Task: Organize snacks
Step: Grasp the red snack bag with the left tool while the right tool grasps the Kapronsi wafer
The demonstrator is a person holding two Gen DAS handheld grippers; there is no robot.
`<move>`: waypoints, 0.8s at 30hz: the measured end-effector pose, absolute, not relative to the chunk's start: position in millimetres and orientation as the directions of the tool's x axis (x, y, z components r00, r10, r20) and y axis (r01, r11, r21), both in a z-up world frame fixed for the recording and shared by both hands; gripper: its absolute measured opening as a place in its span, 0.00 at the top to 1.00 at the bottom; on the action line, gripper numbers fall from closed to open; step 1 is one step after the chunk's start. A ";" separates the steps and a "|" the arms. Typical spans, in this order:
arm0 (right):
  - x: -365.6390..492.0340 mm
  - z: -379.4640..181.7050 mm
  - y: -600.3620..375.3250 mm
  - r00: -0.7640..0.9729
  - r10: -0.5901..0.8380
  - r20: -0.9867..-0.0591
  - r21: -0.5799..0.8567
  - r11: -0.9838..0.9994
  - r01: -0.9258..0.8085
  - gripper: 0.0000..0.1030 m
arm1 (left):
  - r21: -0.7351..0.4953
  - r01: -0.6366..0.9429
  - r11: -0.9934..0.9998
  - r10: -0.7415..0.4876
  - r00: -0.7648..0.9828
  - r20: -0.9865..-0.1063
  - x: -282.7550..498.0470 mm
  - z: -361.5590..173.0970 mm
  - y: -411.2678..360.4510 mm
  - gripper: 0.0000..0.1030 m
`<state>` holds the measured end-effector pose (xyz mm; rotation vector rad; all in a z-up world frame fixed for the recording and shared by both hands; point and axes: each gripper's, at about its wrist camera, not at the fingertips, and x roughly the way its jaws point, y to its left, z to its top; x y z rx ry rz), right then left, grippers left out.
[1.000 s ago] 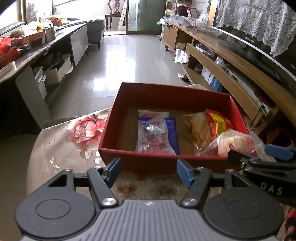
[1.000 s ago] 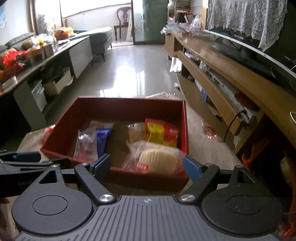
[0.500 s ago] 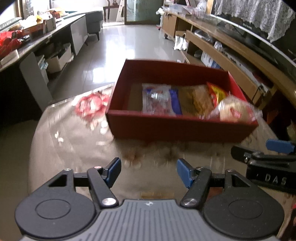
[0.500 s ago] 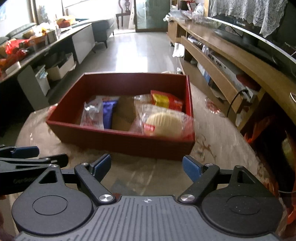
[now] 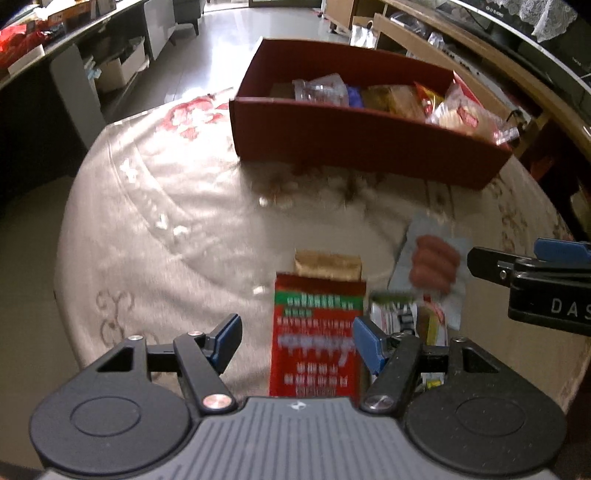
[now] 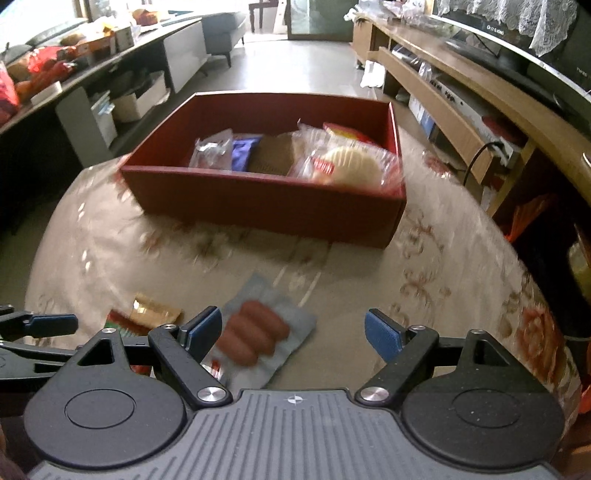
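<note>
Box (image 6: 258, 201) of red card holds bun packet (image 6: 351, 166) and other wrapped snacks

We count one red box (image 6: 266, 199), roughly four snack packets inside it (blurred) — and three packets (image 5: 317, 339) loose on the tablecloth (image 5: 166, 229).

a floral tablecloth (image 6: 436, 266) covers the round table. beyond it a pale tiled floor (image 6: 295, 70) runs between a long wooden shelf unit (image 6: 461, 96) and a cluttered dark counter (image 6: 66, 70). a wooden chair (image 6: 264, 11) stands at the far end.
</note>
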<state>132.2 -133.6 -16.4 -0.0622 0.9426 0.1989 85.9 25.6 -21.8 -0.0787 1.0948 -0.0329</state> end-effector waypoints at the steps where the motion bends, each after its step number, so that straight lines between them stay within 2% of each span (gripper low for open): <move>1: 128.9 -17.3 -132.8 0.569 0.144 -0.810 0.035 0.980 -0.198 0.14 | -0.076 -0.011 0.997 -0.063 0.456 -0.888 83.7 -22.9 24.3 0.33; 15: 110.1 -24.5 -131.3 0.541 0.159 -0.826 0.058 0.978 -0.199 0.14 | -0.035 -0.007 0.999 -0.028 0.428 -0.903 83.3 -40.5 6.9 0.33; 19: 110.6 -27.5 -129.8 0.528 0.156 -0.834 0.052 0.977 -0.207 0.14 | -0.043 -0.013 0.999 -0.033 0.426 -0.904 82.5 -41.1 10.4 0.40; 24: 110.9 -28.2 -127.9 0.520 0.167 -0.838 0.062 0.975 -0.214 0.14 | -0.078 -0.053 0.996 -0.048 0.426 -0.903 77.8 -39.1 26.0 0.43</move>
